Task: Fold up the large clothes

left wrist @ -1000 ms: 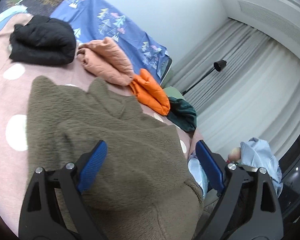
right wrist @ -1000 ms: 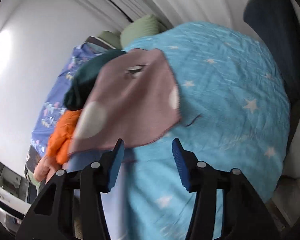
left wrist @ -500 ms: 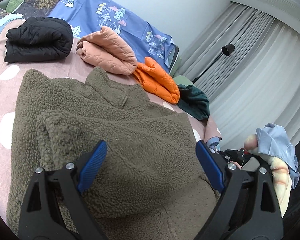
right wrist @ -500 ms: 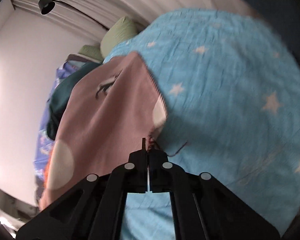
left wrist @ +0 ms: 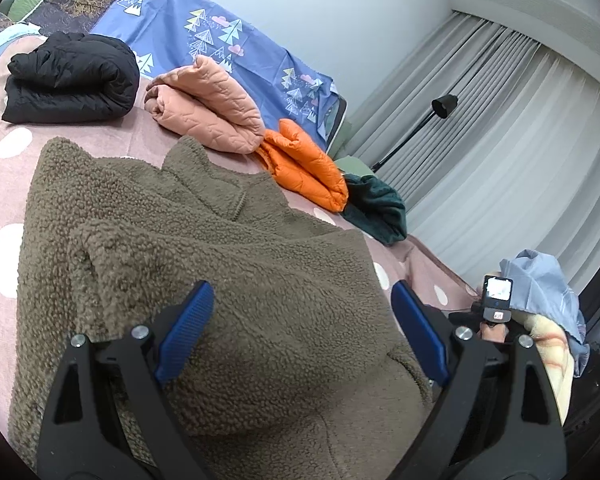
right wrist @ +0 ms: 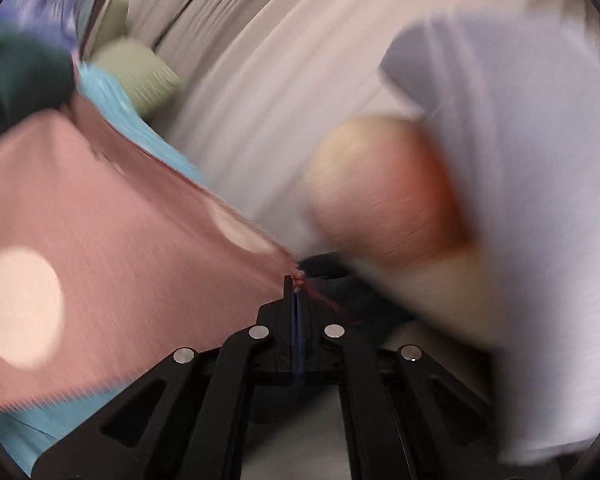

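1. On the bed's pink dotted blanket [left wrist: 4, 148] lies the olive fleece jacket [left wrist: 220, 248] — soft, bulky, best taken at hem corners.
2. Left tongs [left wrist: 300, 336] gape above it.
3. Right tongs [right wrist: 296, 292] clench the blanket's corner — nothing else.

Soft, even daylight filters through the pale sheer curtains [left wrist: 512, 152], leaving the left wrist view sharp, with faint shadows. The right wrist view is heavily motion-smeared; both bend strongly toward dark, rounded fisheye corners.

A fleece jacket [left wrist: 204, 264] lies on the blanket [left wrist: 4, 136], four folded garments [left wrist: 208, 108] behind it.
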Demonstrator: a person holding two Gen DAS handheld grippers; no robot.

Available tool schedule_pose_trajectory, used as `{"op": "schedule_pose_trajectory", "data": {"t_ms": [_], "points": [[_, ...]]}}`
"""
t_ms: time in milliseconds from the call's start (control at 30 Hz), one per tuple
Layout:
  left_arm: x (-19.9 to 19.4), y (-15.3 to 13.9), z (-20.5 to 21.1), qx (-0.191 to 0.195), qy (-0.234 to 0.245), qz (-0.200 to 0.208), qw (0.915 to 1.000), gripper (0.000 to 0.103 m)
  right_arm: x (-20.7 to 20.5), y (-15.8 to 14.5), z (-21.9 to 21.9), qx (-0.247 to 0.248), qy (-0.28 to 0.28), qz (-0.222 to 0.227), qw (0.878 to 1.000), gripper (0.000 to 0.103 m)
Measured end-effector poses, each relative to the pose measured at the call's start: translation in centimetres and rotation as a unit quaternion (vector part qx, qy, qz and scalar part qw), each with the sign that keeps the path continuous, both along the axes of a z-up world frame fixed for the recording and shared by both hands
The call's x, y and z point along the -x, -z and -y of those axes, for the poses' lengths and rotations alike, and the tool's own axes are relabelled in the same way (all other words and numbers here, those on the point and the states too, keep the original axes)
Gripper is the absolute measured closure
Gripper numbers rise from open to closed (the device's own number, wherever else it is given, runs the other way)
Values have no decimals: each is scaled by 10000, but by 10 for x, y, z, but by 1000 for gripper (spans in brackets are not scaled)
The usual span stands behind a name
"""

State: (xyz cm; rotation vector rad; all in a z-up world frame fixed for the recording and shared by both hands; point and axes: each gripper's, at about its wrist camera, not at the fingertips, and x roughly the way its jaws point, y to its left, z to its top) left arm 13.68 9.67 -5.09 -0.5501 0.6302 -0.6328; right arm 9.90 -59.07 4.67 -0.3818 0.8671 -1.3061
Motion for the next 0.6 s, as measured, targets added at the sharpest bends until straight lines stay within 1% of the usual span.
{"op": "schedule_pose_trajectory", "data": {"t_ms": [67, 133, 200, 233, 300, 333, 367, 433, 467, 533, 567, 600], "points": [[4, -2, -2, 41, 37, 29, 10000, 12, 7, -9, 0, 282, 237, -217, 9991, 103], [8, -4, -4, 34, 64, 68, 10000, 12, 20, -27, -1, 371, 259, -74, 9989, 103], [15, -8, -8, 27, 62, 149, 9999, 12, 33, -42, -8, 265, 104, 103, 9995, 103], [17, -10, -10, 26, 45, 188, 9998, 12, 36, -48, -17, 252, -20, 156, 9996, 101], [22, -14, -16, 65, -2, 249, 9997, 12, 42, -60, -45, 155, -429, 331, 9984, 80], [23, -15, -19, 70, -21, 254, 9996, 12, 45, -64, -58, 61, -648, 428, 9970, 77], [26, -17, -22, 52, -66, 264, 9996, 12, 48, -70, -70, -128, -912, 561, 9942, 77], [35, -22, -28, 0, -130, 280, 9995, 12, 53, -80, -103, -460, -1459, 784, 9851, 77], [39, -23, -30, -30, -162, 281, 9995, 12, 56, -86, -121, -645, -1739, 886, 9786, 77], [51, -28, -38, -166, -296, 264, 9991, 12, 65, -99, -162, -922, -2300, 1044, 9632, 77], [60, -32, -43, -259, -397, 265, 9985, 12, 75, -105, -188, -1054, -2647, 1118, 9520, 77], [70, -35, -48, -324, -488, 273, 9979, 12, 81, -109, -204, -1163, -2848, 1158, 9445, 74]]}}
